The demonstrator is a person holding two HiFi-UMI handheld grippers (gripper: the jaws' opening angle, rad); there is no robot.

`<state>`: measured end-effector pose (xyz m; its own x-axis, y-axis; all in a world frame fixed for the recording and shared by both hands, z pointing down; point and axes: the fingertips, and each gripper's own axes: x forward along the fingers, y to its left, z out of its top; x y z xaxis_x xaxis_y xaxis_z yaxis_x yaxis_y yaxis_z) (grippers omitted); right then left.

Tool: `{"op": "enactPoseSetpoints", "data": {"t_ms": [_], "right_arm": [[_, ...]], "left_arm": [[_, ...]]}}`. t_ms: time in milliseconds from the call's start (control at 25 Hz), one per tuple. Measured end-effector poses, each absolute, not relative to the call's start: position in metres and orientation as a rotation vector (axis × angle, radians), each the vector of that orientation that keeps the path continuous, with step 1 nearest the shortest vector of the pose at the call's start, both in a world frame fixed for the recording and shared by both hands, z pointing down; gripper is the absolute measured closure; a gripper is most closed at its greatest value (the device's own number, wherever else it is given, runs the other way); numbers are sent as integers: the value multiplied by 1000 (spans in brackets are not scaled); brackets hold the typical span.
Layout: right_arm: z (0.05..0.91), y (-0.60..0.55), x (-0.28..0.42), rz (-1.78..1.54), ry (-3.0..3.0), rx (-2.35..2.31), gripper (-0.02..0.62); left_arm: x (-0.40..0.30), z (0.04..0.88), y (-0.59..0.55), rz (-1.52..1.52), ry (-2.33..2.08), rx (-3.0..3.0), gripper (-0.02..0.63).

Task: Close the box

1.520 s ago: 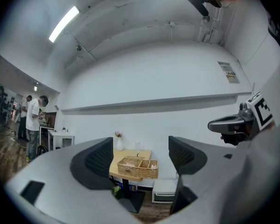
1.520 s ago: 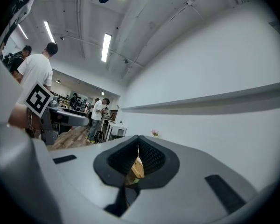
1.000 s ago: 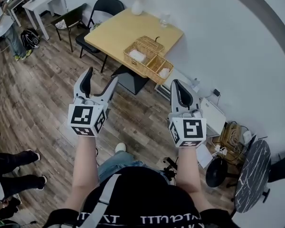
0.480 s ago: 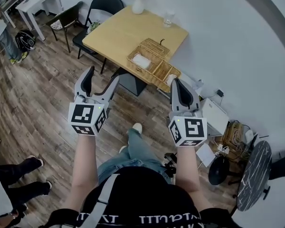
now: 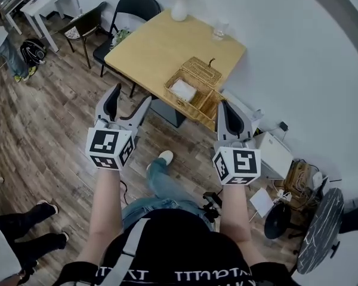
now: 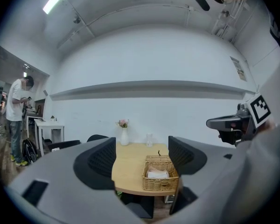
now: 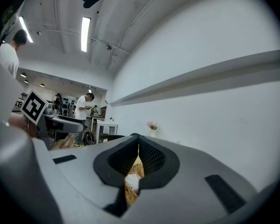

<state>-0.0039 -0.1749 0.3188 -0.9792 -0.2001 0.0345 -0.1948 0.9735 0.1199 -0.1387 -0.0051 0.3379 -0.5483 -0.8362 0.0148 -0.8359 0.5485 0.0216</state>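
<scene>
I find the head view looks steeply down from above the left claw (image 5: pixel 129 98) and right claw (image 5: pixel 225 109), onto floor (image 5: pixel 42 130) and table (image 5: pixel 149 46). Both claw views look level along their jaws toward that table, well off. All three views share the box (image 5: pixel 194 88) and the vase (image 5: pixel 179 9).

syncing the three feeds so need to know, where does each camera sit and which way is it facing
Head view: on the person's head, looking steeply down at the table and open wicker box; both forearms, left gripper and right gripper show.
Left gripper view: rides the left gripper, facing the table; its jaws, apart, frame the box.
Right gripper view: rides the right gripper, facing the table; its jaws, shut, leave a sliver of box.
Both gripper views share the box, the flower vase and the other gripper.
</scene>
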Motion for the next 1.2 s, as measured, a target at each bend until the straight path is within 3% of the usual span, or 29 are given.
{"op": "enactPoseSetpoints", "data": {"t_ms": [640, 1200], "right_arm": [[356, -301, -110, 23, -2971, 631, 578], [383, -364, -86, 88, -2807, 943, 578]], "left_arm": [[-279, 360, -169, 30, -2452, 1766, 250], [-299, 397, -274, 86, -2163, 1959, 250]]}}
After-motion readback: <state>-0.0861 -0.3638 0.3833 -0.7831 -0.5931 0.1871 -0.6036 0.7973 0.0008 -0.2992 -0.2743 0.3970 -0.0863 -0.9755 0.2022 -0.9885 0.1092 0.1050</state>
